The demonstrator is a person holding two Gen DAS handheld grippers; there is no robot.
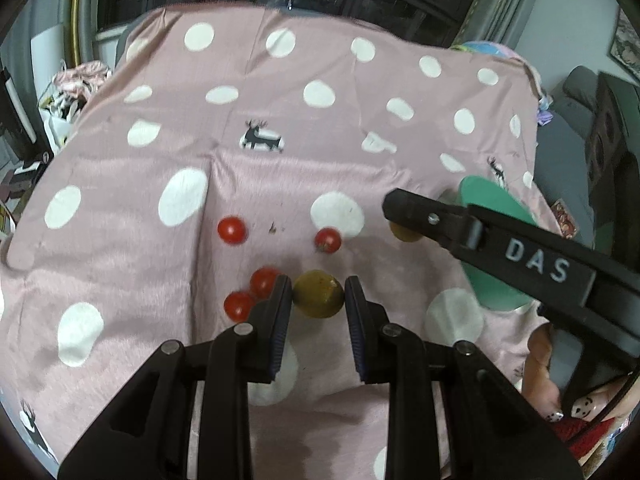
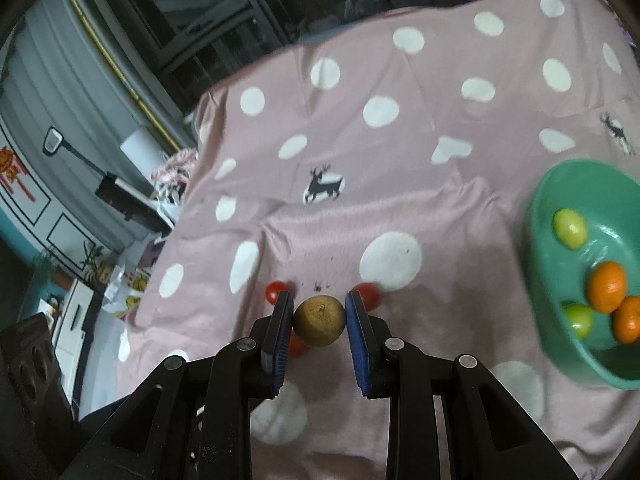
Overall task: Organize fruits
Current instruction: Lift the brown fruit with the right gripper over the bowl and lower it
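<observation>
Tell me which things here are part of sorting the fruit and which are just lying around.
Job: brown fruit in left gripper; brown fruit in right gripper; cherry tomatoes; green bowl with oranges and green fruits.
Lying about: spotted pink cloth, paper roll.

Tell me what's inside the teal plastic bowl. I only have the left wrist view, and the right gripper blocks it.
Observer: The teal plastic bowl holds two small round oranges and two yellow-green round fruits.
Operator: Is the right gripper carrying anything?
Observer: Yes. The right gripper is shut on a brown round fruit, with a pad against each side.
Operator: Any room left in the bowl?
Observer: A bare patch of its floor shows beside the fruits.
</observation>
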